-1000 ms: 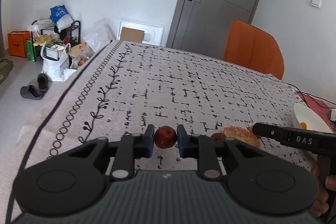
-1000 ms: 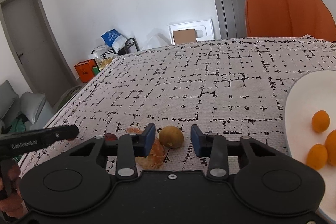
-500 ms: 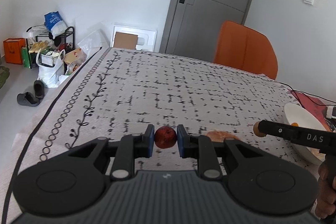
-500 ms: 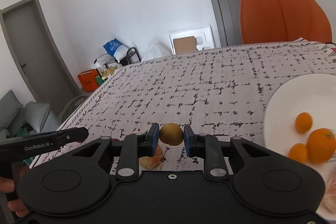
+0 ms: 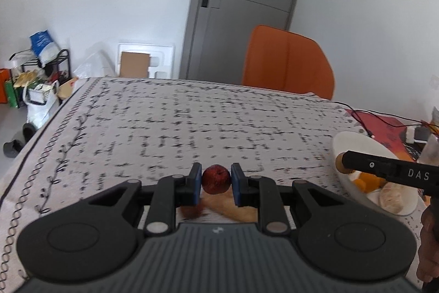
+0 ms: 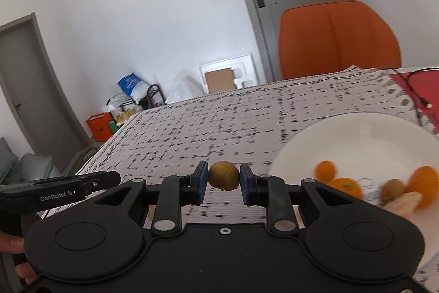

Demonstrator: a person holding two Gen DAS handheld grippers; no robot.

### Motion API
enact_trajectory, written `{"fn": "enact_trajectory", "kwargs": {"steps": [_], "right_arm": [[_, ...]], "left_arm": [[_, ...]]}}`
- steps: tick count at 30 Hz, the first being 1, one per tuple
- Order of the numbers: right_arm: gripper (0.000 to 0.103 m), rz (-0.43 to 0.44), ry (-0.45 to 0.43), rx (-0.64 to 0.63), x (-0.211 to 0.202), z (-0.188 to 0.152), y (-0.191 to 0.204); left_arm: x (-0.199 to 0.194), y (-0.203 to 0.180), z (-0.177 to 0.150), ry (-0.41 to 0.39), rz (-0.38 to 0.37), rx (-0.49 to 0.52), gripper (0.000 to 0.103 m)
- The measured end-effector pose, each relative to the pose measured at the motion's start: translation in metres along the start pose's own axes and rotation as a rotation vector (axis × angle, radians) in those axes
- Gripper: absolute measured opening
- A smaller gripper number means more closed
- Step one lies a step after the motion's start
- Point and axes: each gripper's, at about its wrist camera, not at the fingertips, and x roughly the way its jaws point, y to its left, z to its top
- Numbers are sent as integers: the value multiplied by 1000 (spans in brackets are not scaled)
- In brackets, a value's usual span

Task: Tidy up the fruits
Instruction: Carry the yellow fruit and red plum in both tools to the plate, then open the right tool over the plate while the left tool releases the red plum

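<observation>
My left gripper is shut on a small dark red fruit and holds it above the patterned tablecloth. A peeled orange piece lies on the cloth just below it. My right gripper is shut on a small brown-yellow round fruit, held in the air left of the white plate. The plate holds oranges, a brown fruit and a peeled segment. The plate also shows at the right of the left wrist view.
An orange chair stands at the table's far side. A red mat with cables lies beyond the plate. The right gripper's body reaches over the plate in the left wrist view. Bags and a rack stand on the floor at the left.
Both grippers have lifted their fruits off the cloth and moved right toward the plate. The right gripper closed on the brown-yellow fruit a second ago.
</observation>
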Motion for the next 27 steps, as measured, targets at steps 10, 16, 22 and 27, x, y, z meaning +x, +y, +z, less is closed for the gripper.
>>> {"fn": "enact_trajectory", "kwargs": {"steps": [10, 16, 22, 27], "right_arm": [[23, -61, -31, 45, -22, 1, -38], [23, -95, -45, 70, -32, 0, -59], [24, -124, -55, 102, -39, -2, -79], [31, -138, -80, 88, -45, -2, -84]], "left_arm": [[12, -40, 3, 9, -54, 55, 21], [19, -62, 4, 14, -87, 87, 21], [27, -81, 4, 26, -116, 117, 21], [32, -94, 6, 30, -135, 136, 21]]}}
